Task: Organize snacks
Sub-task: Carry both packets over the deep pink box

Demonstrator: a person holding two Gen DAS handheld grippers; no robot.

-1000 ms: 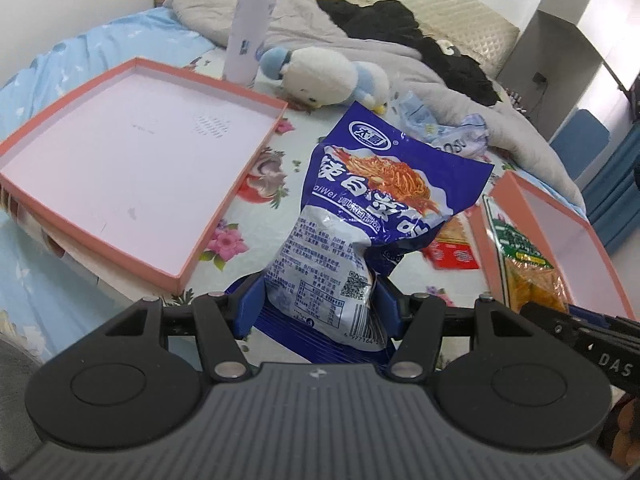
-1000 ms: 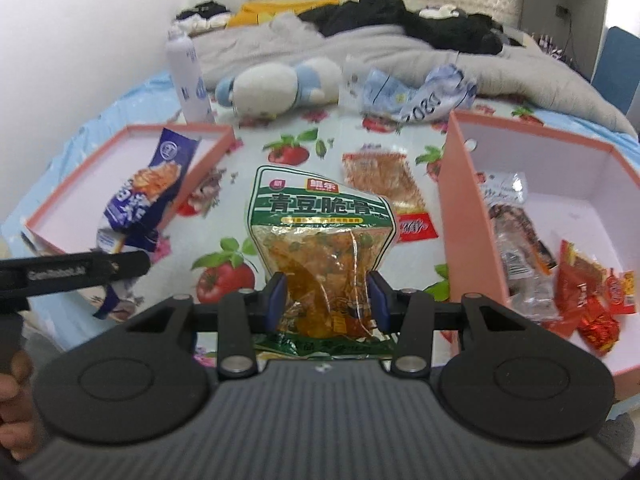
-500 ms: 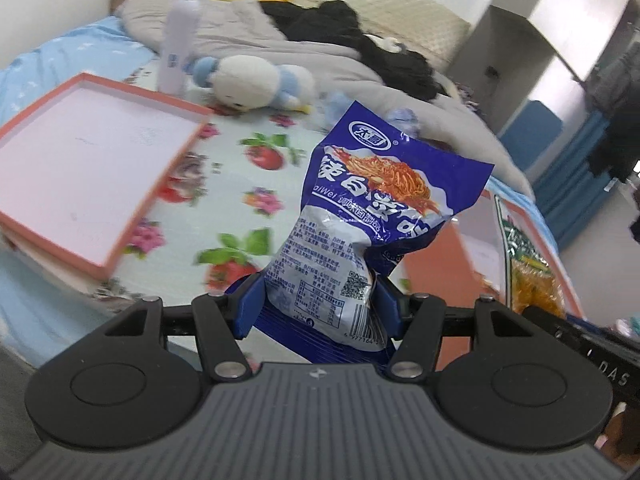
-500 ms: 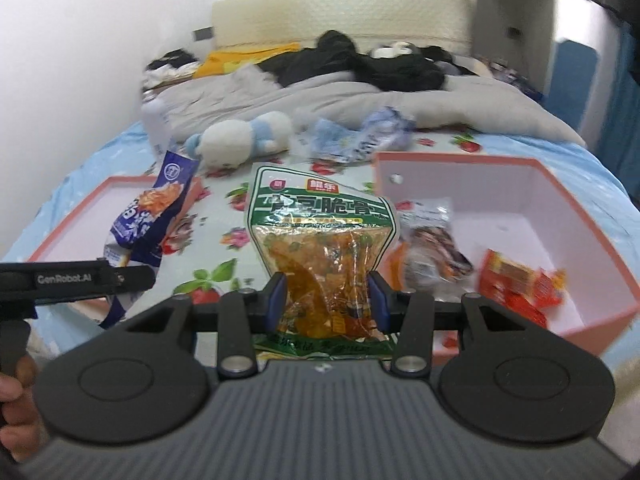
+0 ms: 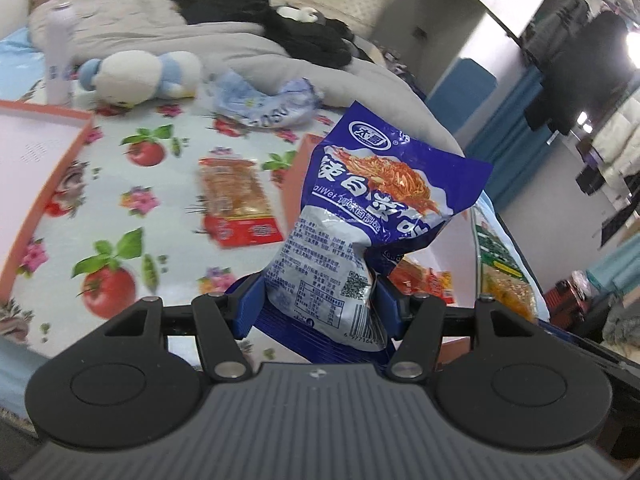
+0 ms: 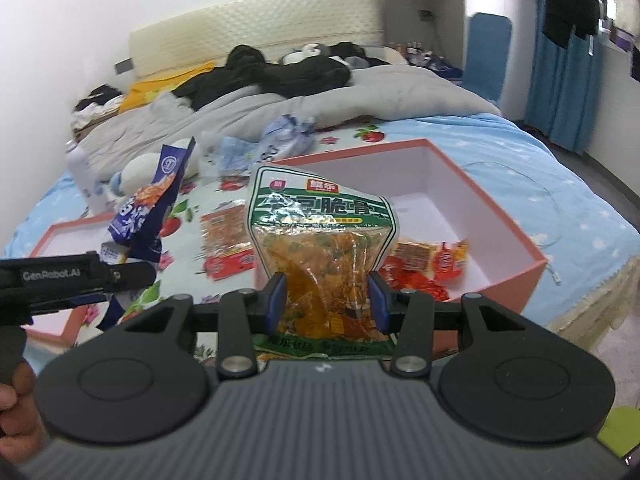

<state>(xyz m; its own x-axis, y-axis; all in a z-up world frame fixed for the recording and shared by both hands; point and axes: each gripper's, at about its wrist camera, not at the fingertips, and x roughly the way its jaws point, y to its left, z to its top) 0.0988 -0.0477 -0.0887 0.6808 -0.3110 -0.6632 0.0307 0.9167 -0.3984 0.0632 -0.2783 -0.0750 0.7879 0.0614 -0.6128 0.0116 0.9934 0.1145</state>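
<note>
My left gripper (image 5: pixel 316 300) is shut on a blue and white snack bag (image 5: pixel 372 208), which stands up between its blue pads. The same blue bag (image 6: pixel 148 208) shows at the left of the right wrist view. My right gripper (image 6: pixel 326 296) is shut on a green-topped clear bag of yellow snack (image 6: pixel 320 240). Just beyond it lies the deep pink box (image 6: pixel 460 184), holding several red and orange packets (image 6: pixel 432 260). On the fruit-print sheet between the boxes lies an orange-red packet (image 5: pixel 236 208), seen too as the loose packet (image 6: pixel 226 240). The shallow pink lid (image 5: pixel 36 160) lies at the left.
A penguin plush (image 5: pixel 140 72), a white spray can (image 5: pixel 56 48), a crumpled blue wrapper (image 5: pixel 264 100), a grey quilt and black clothes lie farther up the bed. The bed's edge and floor run along the right (image 6: pixel 600 300). A hand (image 6: pixel 16 432) holds the left gripper's handle.
Both grippers have swung right and risen a little with their bags still held. The pink lid has slid to the left edge and the deep box now lies ahead of both.
</note>
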